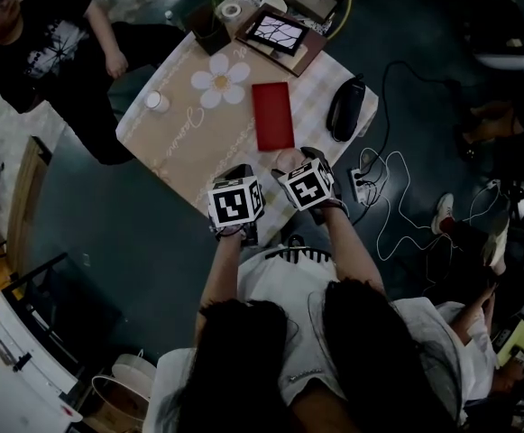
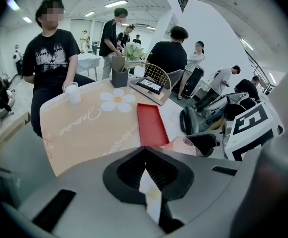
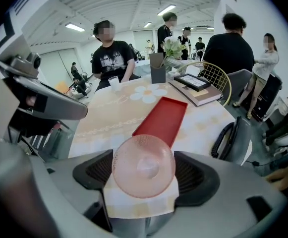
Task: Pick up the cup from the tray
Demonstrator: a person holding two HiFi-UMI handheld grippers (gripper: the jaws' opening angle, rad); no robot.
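Observation:
The red tray (image 1: 272, 115) lies empty on the tablecloth, also seen in the left gripper view (image 2: 150, 123) and the right gripper view (image 3: 163, 118). A pink translucent cup (image 3: 144, 165) sits between my right gripper's pads (image 3: 196, 175), its mouth facing the camera; the right gripper (image 3: 144, 175) is shut on it. In the head view the cup (image 1: 285, 161) is over the table's near edge, just in front of the tray, with the right gripper (image 1: 298, 162) on it. My left gripper (image 1: 237, 173) hovers beside it to the left, jaws together with nothing held (image 2: 144, 155).
A white cup (image 1: 156, 101) stands at the table's far left by a seated person (image 1: 54, 52). A flower mat (image 1: 221, 79), a dark planter (image 1: 209, 25), a framed tablet (image 1: 280, 34) and a black bag (image 1: 344, 108) occupy the far side. A power strip with cables (image 1: 363, 183) lies on the floor.

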